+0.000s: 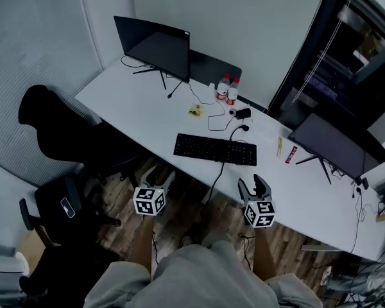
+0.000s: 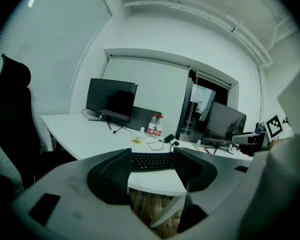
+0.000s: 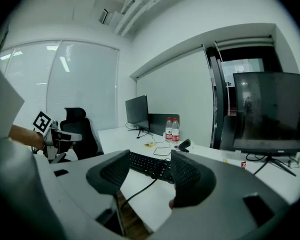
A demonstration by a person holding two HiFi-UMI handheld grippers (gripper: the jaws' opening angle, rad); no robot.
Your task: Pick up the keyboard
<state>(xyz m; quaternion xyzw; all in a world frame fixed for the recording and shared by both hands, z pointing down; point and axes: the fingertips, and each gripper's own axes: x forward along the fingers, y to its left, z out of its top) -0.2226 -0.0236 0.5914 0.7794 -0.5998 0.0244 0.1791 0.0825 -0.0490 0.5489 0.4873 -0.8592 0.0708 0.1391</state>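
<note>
1. Head view: keyboard [image 1: 215, 150] lies flat on the white table [image 1: 147, 117], near the front edge, between the left monitor [image 1: 155, 43] and the right monitor [image 1: 333, 143]. Its cable [image 1: 217, 177] drops off the front edge toward the floor [image 1: 199, 226].
2. Left claw [image 1: 157, 174] and right claw [image 1: 251, 183] both sit short of the table edge, over the floor and well apart from the keyboard. Left lines up a bit outside the keyboard's left end, right roughly with its right end.
3. Left gripper view: left claw [image 2: 151, 156] has its jaws wide apart with nothing between the pads. The keyboard [image 2: 151, 161] shows through the gap, well beyond them.
4. Right gripper view: right claw [image 3: 150, 156] is likewise wide open and empty. The keyboard [image 3: 147, 165] is seen at an angle past the jaws, with the cable [image 3: 140, 186] trailing toward the camera.
5. Step in hand, my read: approach / pre-grasp. Nothing touched, keyboard not lifted.
6. Next move calls for: both claws forward over the table edge, one to each short end of the keyboard, jaws straddling the thin body, then close both and lift level.
7. Watch: the cable can snag on the table edge or tug back on the lift, and the body is low, so the lower jaws need to get under its edge.
</note>
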